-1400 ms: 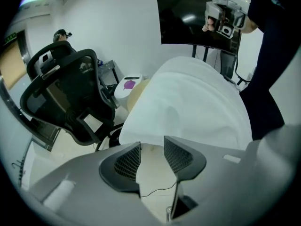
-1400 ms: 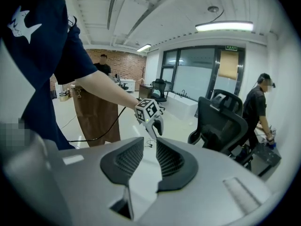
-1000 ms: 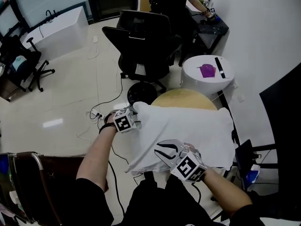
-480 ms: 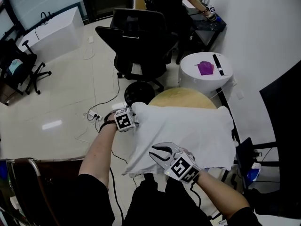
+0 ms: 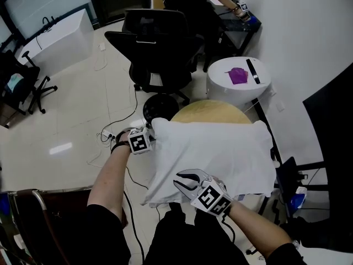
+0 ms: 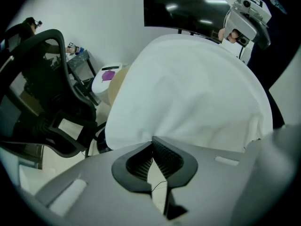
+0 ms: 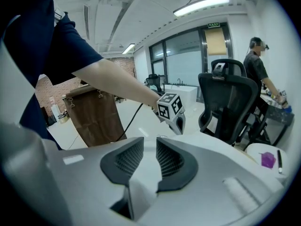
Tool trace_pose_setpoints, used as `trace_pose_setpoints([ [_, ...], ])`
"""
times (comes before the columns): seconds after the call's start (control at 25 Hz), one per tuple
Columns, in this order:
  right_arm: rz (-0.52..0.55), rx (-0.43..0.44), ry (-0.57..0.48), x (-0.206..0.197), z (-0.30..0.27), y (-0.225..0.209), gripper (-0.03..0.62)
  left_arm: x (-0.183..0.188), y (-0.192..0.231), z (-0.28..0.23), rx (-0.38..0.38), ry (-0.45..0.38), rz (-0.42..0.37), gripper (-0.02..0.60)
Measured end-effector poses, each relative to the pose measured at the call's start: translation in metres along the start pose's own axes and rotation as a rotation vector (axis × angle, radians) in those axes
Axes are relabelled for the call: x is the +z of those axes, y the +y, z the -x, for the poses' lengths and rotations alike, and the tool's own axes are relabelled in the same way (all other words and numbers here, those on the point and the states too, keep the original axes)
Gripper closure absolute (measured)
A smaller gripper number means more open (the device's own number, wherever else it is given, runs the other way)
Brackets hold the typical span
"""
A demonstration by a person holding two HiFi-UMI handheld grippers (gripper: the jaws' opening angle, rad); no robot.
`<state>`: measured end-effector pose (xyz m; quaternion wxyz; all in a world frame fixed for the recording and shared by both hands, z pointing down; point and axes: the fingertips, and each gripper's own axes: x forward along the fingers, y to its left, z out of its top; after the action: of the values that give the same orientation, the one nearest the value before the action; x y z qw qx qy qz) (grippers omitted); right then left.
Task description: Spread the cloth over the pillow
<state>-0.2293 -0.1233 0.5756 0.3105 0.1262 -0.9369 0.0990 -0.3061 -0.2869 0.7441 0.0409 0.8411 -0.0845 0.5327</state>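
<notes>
The white cloth (image 5: pixel 215 150) lies draped over the pillow on the round desk (image 5: pixel 209 110), hiding it. The left gripper (image 6: pixel 153 147) has just closed its jaws, which now pinch together on the cloth's corner at 10 o'clock, so that corner can be tugged taut. The right gripper (image 5: pixel 187 178) sits at the 6 o'clock edge. Its jaws are partly closed, seemingly clamped on a fold there, anchoring the near side while wrinkles are pulled out.
</notes>
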Motion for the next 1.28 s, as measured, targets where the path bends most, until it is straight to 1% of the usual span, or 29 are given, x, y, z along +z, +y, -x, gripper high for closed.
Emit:
trace_pose_setpoints([
  [0.04, 0.002, 0.002, 0.0, 0.0, 0.0, 0.0, 0.499, -0.005, 0.007, 0.003, 0.022, 0.008, 0.009, 0.581],
  [0.08, 0.005, 0.002, 0.002, 0.0, -0.001, 0.0, 0.499, -0.009, 0.013, 0.005, 0.036, 0.015, 0.018, 0.563],
  [0.16, 0.011, -0.002, 0.003, 0.0, -0.003, -0.001, 0.499, -0.014, 0.02, 0.005, 0.033, 0.023, 0.023, 0.48],
  [0.24, 0.013, -0.002, 0.001, 0.002, -0.005, -0.001, 0.499, -0.015, 0.021, 0.001, 0.006, 0.021, 0.011, 0.395],
  [0.28, 0.013, -0.002, 0.002, 0.002, -0.007, -0.001, 0.499, -0.014, 0.021, -0.001, -0.003, 0.016, 0.0, 0.378],
  [0.4, 0.003, 0.006, 0.003, 0.001, -0.01, 0.003, 0.499, -0.002, 0.024, -0.006, -0.005, -0.008, -0.049, 0.362],
  [0.48, 0.001, 0.007, 0.004, 0.002, -0.011, 0.003, 0.499, 0.005, 0.024, -0.01, -0.012, -0.008, -0.09, 0.362],
  [0.56, -0.007, 0.011, -0.005, 0.005, -0.012, 0.003, 0.499, 0.006, 0.022, -0.015, -0.033, 0.011, -0.132, 0.373],
  [0.6, -0.011, 0.012, -0.008, 0.006, -0.013, 0.003, 0.499, 0.007, 0.02, -0.017, -0.045, 0.021, -0.151, 0.4],
  [0.72, -0.019, 0.01, -0.004, 0.005, -0.013, 0.0, 0.499, 0.007, 0.015, -0.021, -0.071, 0.039, -0.188, 0.533],
  [0.8, -0.019, 0.005, -0.002, 0.004, -0.013, -0.002, 0.499, 0.006, 0.012, -0.022, -0.076, 0.042, -0.196, 0.579],
  [0.92, -0.026, 0.005, -0.007, 0.004, -0.013, -0.001, 0.499, 0.001, 0.013, -0.02, -0.06, 0.056, -0.213, 0.581],
  [1.04, -0.022, 0.011, -0.002, 0.003, -0.013, 0.0, 0.499, -0.003, 0.022, -0.013, -0.023, 0.076, -0.229, 0.581],
  [1.16, -0.012, 0.019, -0.009, 0.008, -0.014, 0.004, 0.499, -0.007, 0.036, -0.002, 0.024, 0.089, -0.225, 0.581],
  [1.28, -0.001, 0.03, -0.021, 0.012, -0.017, 0.007, 0.499, -0.01, 0.045, 0.006, 0.046, 0.104, -0.223, 0.581],
])
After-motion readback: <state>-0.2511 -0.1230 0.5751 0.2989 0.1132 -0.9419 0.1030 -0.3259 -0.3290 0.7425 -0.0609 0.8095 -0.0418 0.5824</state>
